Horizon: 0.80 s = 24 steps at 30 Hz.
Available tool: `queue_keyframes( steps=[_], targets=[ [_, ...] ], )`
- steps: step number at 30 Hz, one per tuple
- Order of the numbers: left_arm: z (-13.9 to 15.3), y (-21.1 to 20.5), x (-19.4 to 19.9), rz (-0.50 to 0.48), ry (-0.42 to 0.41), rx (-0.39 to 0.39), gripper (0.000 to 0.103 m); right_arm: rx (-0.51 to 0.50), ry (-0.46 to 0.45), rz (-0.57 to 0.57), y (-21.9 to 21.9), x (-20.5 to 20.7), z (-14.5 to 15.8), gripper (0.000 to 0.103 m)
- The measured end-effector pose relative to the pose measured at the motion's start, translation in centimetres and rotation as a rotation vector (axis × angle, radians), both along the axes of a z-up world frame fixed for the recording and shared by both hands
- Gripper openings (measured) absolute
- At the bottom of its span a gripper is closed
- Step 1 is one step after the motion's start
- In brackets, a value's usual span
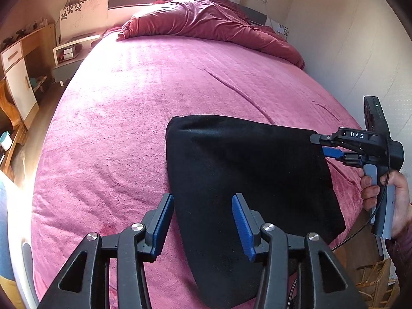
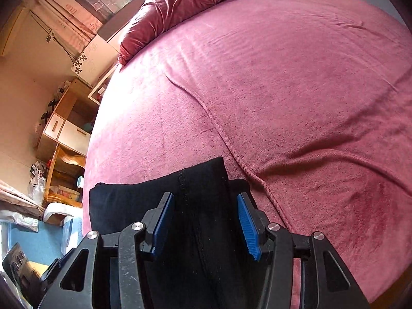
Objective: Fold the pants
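bed (image 1: 123, 118): pink plush cover, carries everything | pants (image 1: 244, 175): black, folded into a compact pad near the bed's near right edge; likely soft, light, limp, so take hold at edges or corners | left hand-held gripper (image 1: 202, 221): open, empty above pants | right hand-held gripper (image 2: 206, 221): open, empty over pants

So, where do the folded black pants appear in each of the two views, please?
Left wrist view: the black pants lie lower centre-right on the pink bedspread, reaching the bottom edge.
Right wrist view: the black pants sit at bottom centre, partly behind the gripper.
Shared landmark: the crumpled dark red duvet at the head of the bed.
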<state>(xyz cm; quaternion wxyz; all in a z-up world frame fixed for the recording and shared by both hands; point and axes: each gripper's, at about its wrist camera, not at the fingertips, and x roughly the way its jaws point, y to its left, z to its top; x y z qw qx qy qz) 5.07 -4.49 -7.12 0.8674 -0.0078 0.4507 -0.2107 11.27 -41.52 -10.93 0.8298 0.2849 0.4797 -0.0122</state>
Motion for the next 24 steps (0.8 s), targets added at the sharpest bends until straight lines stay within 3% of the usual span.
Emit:
queue_keyframes(
  steps=[11,16,22,24],
  targets=[
    [-2.0,0.6,2.4,0.009,0.059,-0.024,0.05,0.001,0.0,0.021,-0.2,0.8,-0.6,0.051],
    [-3.6,3.7,5.3,0.073,0.16,-0.184,0.052,0.007,-0.01,0.063,0.2,0.9,-0.6,0.04],
    [-5.7,6.8,9.2,0.135,0.27,-0.379,0.055,-0.021,-0.029,0.108,0.6,0.4,-0.1,0.012],
    [-6.1,6.9,10.2,0.135,0.293,-0.416,0.055,-0.035,-0.037,0.113,0.6,0.2,0.4,0.009]
  ],
)
